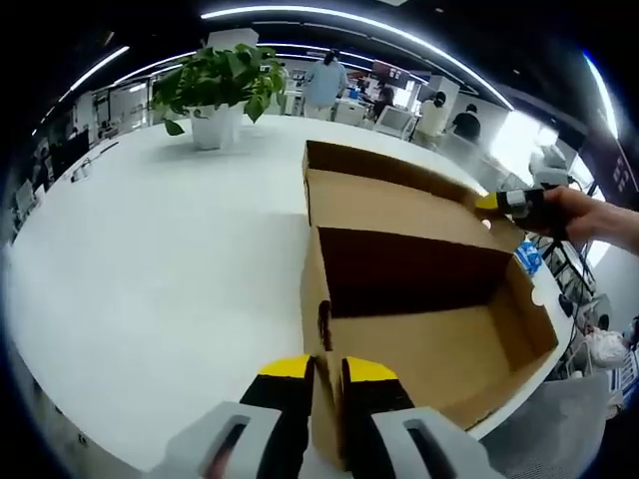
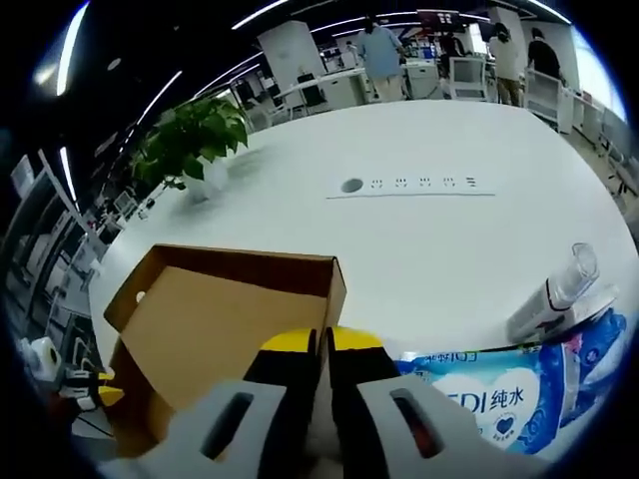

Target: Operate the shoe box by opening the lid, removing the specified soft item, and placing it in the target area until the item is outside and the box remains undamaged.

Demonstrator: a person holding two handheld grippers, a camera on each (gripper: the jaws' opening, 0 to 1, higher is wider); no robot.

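Steadying the open shoe box [image 1: 419,299] at the bench [image 1: 160,259] edge, left tool [image 1: 324,374] clamped on its wall, right tool [image 2: 319,349] gripping the lid [image 2: 220,319]; avoid tearing.

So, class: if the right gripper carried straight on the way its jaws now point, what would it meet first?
Probably the open lid of the shoe box: the right gripper has its yellow tips at the lid's edge. Beyond that lies bare white table. Depth is hard to judge.

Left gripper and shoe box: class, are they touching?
Touching. In the left gripper view, the left gripper has its yellow-tipped jaws closed on the near wall of the open shoe box, cardboard pinched between them.
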